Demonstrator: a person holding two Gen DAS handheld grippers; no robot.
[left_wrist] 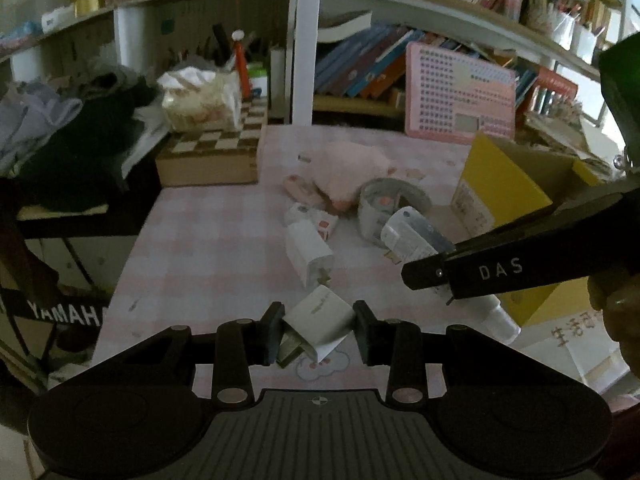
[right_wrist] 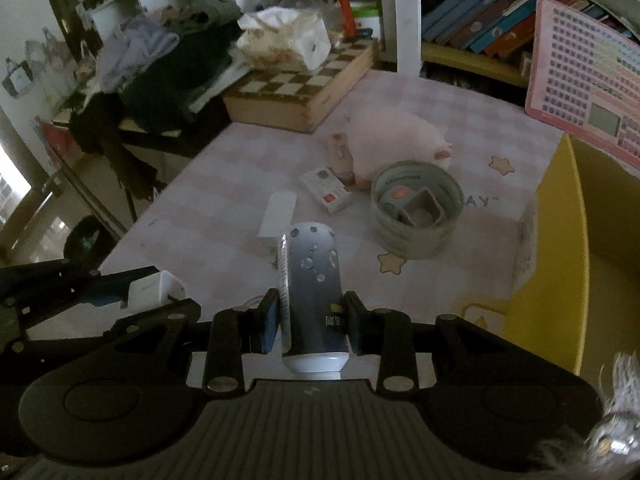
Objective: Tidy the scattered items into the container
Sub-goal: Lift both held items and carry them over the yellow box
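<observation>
While both grippers hold something, most of the scattered items lie on the pink checked tablecloth point(right_wrist: 248, 152). The left gripper point(left_wrist: 318, 330) is clamped on a white charger point(left_wrist: 322, 322), its two fingers pressing the block's sides, with the metal prongs pointing down toward the cloth. The right gripper point(right_wrist: 310, 326) is closed around a dark blue tube point(right_wrist: 310, 292) with a white cap at the near end; the tube points forward between the fingers, above the cloth.

Ahead on the cloth lies a second white charger point(left_wrist: 308, 250), and just beyond it a small white box point(right_wrist: 326, 190) with red marks. A round grey tin point(right_wrist: 416, 216) stands near the middle, with a small square object inside it. Touching the tin's far side is a pink plush toy point(right_wrist: 394, 140), with a small pink packet point(right_wrist: 340, 152) beside it.

At the right edge of the table stands the yellow container point(right_wrist: 560, 220), its open top facing up, well to the right of the held tube.

Farther back, a chessboard box point(right_wrist: 300, 92) carries a tissue pack point(right_wrist: 284, 40), and a pink keyboard toy point(left_wrist: 460, 92) leans against books on the shelf.
</observation>
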